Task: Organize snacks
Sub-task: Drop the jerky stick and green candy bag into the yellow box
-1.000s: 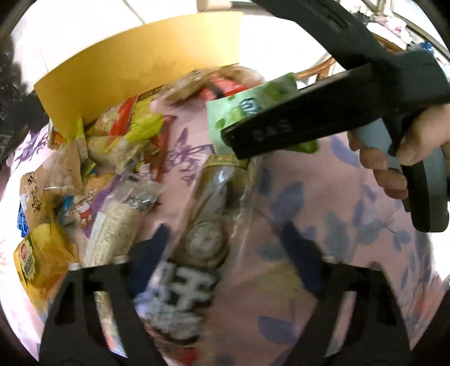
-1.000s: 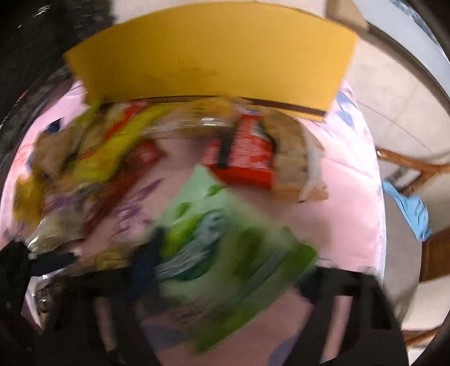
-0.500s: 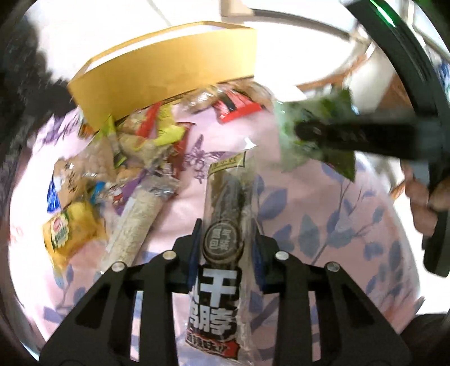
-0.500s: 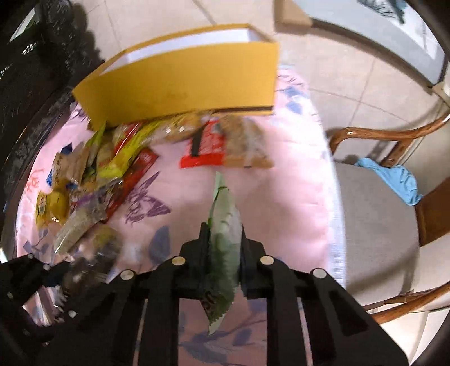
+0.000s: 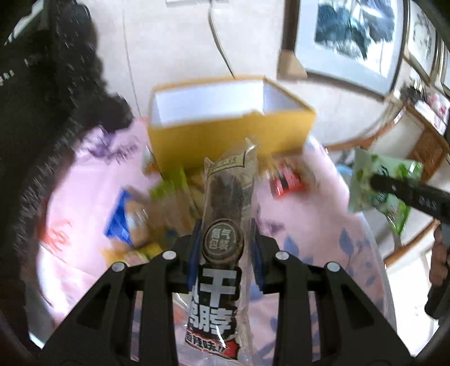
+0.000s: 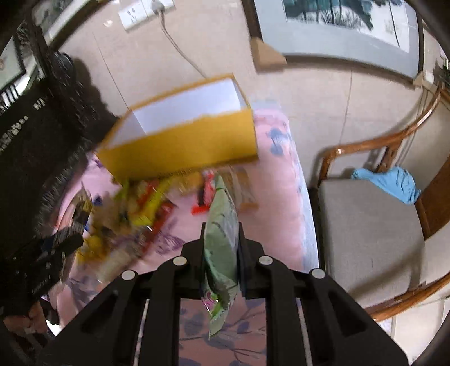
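Observation:
My left gripper [image 5: 225, 245] is shut on a long clear snack packet with dark contents and a round label [image 5: 227, 225], held up above the pink cloth. My right gripper [image 6: 220, 245] is shut on a light green snack bag [image 6: 222, 236], gripped edge-on. That green bag [image 5: 377, 180] and the right gripper's finger [image 5: 413, 194] also show at the right of the left wrist view. An open yellow cardboard box with white inside [image 5: 233, 135] [image 6: 182, 140] stands at the far end of the cloth. A blurred heap of snack packets [image 6: 132, 214] [image 5: 163, 202] lies before it.
The pink flowered cloth [image 6: 278, 197] covers the table. A wooden chair with a grey seat [image 6: 371, 236] and a blue cloth [image 6: 393, 180] stands to the right. Dark furniture [image 6: 33, 140] fills the left. Framed pictures [image 6: 337, 25] lean on the wall behind.
Both grippers closed on their packets, the left on the dark one and the right on the green bag, and lifted them off the cloth. The box's open top has come into view.

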### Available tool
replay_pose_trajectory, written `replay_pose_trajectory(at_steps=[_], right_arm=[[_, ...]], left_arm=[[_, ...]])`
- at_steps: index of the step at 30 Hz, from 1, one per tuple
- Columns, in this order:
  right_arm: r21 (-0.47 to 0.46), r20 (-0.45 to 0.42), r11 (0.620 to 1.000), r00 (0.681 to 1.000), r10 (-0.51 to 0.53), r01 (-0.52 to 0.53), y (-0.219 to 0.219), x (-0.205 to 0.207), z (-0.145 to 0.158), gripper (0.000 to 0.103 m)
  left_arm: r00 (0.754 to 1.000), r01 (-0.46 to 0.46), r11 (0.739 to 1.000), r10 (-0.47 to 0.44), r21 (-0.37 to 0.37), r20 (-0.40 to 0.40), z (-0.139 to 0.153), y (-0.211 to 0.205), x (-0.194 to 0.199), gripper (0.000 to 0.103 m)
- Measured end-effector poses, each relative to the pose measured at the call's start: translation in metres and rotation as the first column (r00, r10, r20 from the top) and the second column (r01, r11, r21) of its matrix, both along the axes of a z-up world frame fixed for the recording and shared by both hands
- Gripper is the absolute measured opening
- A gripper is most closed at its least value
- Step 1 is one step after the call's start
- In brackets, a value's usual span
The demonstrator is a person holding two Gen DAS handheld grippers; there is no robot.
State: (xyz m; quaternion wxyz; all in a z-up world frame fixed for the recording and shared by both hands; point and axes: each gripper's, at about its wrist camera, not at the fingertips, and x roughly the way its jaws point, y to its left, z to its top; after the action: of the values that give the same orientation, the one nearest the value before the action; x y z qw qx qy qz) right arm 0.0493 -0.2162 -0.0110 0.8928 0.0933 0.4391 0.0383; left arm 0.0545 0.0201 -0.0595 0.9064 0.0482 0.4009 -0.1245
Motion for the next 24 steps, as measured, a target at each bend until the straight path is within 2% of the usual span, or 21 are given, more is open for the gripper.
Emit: replay_pose_trajectory(at_steps=[8,15,19,24], right_arm=[[0.042,0.143,0.999,0.99,0.016,-0.023,0.004,0.04,0.068,0.017],[0.001,0.208,1.0,0.978,0.007,-0.007,0.0,0.122,0.115,0.017],[-0.03,0.214,0.999,0.977,0.021,-0.015,0.01,0.162,0.119,0.017],[-0.036,0.166,0.999,0.985,0.043,-0.037,0.026,0.207,0.097,0.017]], left_arm=[[0.988,-0.083,0.996,0.085,-0.023,0.129,0.071,0.003,0.05,0.031],[0.977,-0.173,0.985,0.173,-0.006,0.121,0.107,0.003,0.133,0.031],[0.975,-0.182,0.983,0.18,0.005,0.129,0.112,0.0,0.17,0.031],[0.979,-0.171,0.985,0.168,0.013,0.118,0.1,-0.003,0.206,0.031]])
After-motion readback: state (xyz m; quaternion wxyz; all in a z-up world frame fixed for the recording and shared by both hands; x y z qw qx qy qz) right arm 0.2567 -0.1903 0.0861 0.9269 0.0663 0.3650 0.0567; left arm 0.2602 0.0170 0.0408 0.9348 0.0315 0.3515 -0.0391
